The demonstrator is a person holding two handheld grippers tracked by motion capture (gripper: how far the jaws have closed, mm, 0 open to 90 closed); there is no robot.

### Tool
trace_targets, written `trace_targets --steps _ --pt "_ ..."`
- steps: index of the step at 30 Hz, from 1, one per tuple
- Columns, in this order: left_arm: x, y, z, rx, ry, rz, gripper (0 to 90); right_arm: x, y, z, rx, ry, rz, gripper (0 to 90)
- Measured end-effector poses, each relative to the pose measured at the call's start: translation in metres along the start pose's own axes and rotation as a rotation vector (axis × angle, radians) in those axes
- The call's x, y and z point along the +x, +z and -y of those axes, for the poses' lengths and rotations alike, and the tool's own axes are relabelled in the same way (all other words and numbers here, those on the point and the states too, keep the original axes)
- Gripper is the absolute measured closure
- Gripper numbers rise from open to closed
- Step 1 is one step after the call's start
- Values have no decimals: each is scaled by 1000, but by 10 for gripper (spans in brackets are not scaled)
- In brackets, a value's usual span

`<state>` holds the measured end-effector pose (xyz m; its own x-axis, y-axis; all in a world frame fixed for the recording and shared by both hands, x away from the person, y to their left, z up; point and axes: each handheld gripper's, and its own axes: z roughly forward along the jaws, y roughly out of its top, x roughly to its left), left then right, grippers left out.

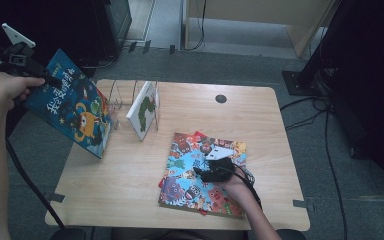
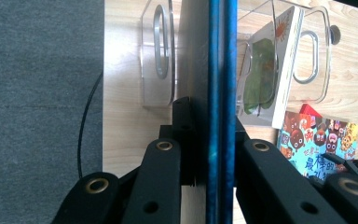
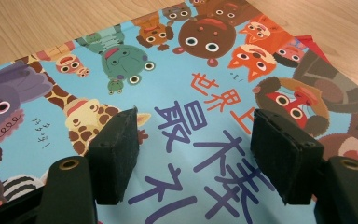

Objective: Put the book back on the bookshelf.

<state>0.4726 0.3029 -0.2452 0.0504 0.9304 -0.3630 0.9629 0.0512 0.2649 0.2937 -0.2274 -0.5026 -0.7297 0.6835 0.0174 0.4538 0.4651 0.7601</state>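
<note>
The left gripper [image 1: 44, 78] clamps a blue book [image 1: 72, 107] by its top edge, holding it tilted over the table's [image 1: 130, 175] left edge beside the clear rack [image 2: 161, 60]. The left gripper view shows that book edge-on between the jaws. The right gripper [image 3: 193, 154] rests open on the animal book [image 1: 190, 180]. A white book [image 1: 144, 109] stands in the rack. Grey carpet [image 1: 330, 165] and cables surround the wooden table.

table [image 1: 130, 180]: wood | on it: clear rack [image 1: 122, 97], animal book [image 1: 190, 185]
</note>
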Motion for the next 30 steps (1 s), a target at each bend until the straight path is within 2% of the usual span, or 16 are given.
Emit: trace_targets --steps 5,13,16,22,25,28,30 --pt "1 2 -8 -12 -8 8 828 1 -2 2 0 10 9 324" --pt "-1 13 -18 -11 12 15 828 4 -7 6 0 8 16 323" --pt "-2 15 -21 -28 14 31 820 4 -7 6 1 13 16 322" --pt "0 19 -23 -31 25 41 810 4 -8 7 1 13 20 322" --pt "0 18 -22 -46 41 21 796 3 -8 7 0 15 20 321" --pt "-2 18 -20 -66 88 -19 678 3 -8 7 0 14 19 321" --pt "-1 18 -20 -67 86 -29 654 3 -8 7 -1 15 18 321"
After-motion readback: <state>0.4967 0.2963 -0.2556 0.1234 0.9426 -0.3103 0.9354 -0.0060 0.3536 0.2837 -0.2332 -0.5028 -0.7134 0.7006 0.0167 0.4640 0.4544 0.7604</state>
